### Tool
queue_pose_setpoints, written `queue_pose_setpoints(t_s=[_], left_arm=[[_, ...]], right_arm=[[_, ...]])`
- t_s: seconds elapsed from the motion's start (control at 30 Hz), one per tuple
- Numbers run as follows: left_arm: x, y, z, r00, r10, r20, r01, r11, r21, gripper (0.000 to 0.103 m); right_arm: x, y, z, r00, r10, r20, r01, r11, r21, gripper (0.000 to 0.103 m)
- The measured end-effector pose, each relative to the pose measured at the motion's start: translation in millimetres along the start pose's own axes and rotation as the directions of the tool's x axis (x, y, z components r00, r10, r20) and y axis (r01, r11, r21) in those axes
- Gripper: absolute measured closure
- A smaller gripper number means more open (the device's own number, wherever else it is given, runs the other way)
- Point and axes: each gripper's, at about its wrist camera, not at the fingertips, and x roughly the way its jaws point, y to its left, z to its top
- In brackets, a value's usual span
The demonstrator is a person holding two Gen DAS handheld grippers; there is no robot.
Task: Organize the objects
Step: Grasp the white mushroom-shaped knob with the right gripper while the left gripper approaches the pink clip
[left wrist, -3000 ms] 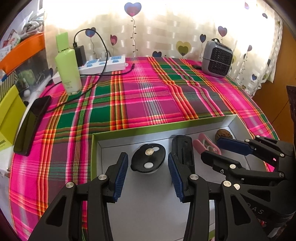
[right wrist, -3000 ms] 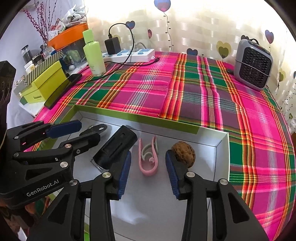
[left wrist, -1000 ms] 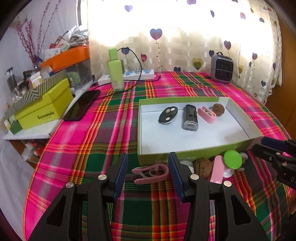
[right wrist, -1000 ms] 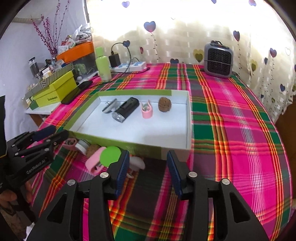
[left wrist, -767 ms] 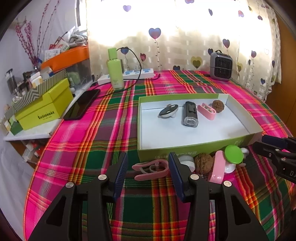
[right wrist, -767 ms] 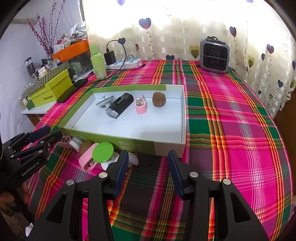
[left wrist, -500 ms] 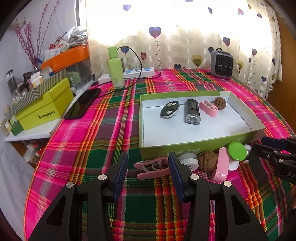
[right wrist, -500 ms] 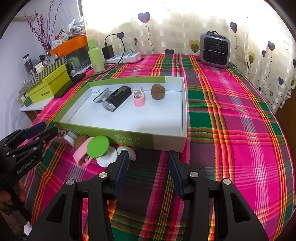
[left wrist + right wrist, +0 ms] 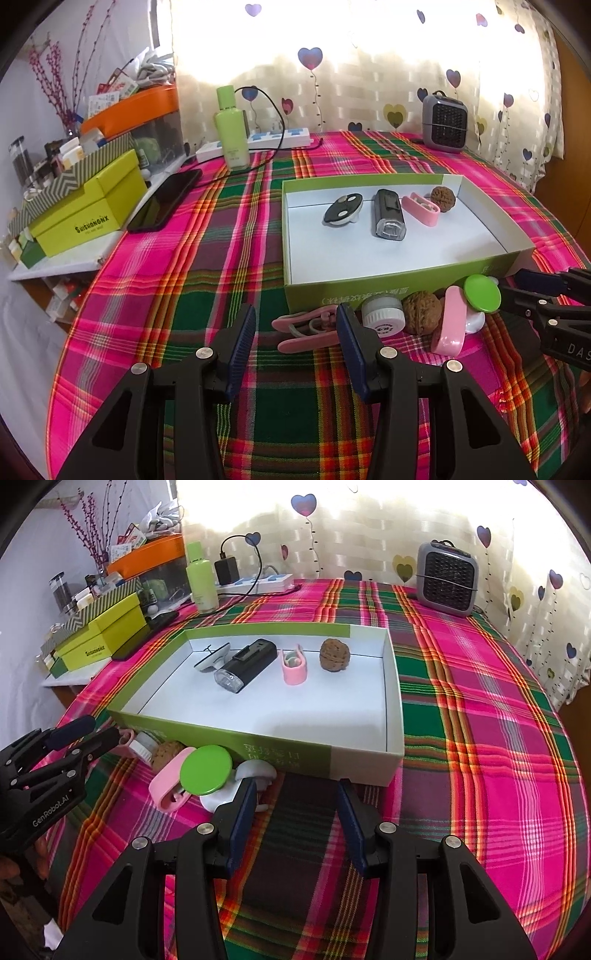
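A green-walled box (image 9: 406, 284) with a white floor holds a black fob (image 9: 343, 208), a black lamp (image 9: 388, 218), a pink clip (image 9: 421, 208) and a walnut (image 9: 443, 198). Before its near wall lie another pink clip (image 9: 306, 332), a white jar (image 9: 380, 314), a second walnut (image 9: 421, 312), a pink case (image 9: 450, 325) and a green lid (image 9: 482, 293). My left gripper (image 9: 295, 332) hangs open over the loose pink clip, pads clear of it. My right gripper (image 9: 295, 801) is open and empty, just right of the green lid (image 9: 205, 770) and a white piece (image 9: 255, 770).
On the plaid cloth at the back stand a green bottle (image 9: 231, 125), a power strip (image 9: 273, 140) with a cable, and a grey heater (image 9: 443, 123). A phone (image 9: 166, 199) and a lime carton (image 9: 88, 210) lie left, past the table's edge.
Three seconds ago both grippers hovered over the box floor; they have since drawn back to the near side. Over the last second they have barely shifted, and the jaws are unchanged.
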Motion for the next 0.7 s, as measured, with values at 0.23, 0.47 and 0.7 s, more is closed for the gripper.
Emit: queue_pose_setpoints(t_s=[0.23,0.47,0.7], left_arm=[[1,6,-2,0.999,-0.033,-0.004,0.032,0.999,-0.019,0.059],[-1,13,-5,0.998,-0.059,-0.003,0.059,0.997,-0.04,0.059],[1,22,-9,0.992,-0.121,-0.024,0.118,0.99,-0.082,0.055]], right_arm=[[4,3,0,1.0,0.023,-0.013,-0.024,1.0,-0.009,0.057],[7,9,0,0.999,0.028,-0.027,-0.029,0.999,-0.025,0.057],[6,10,-2,1.0,0.018,-0.026,-0.019,0.999,-0.038,0.057]])
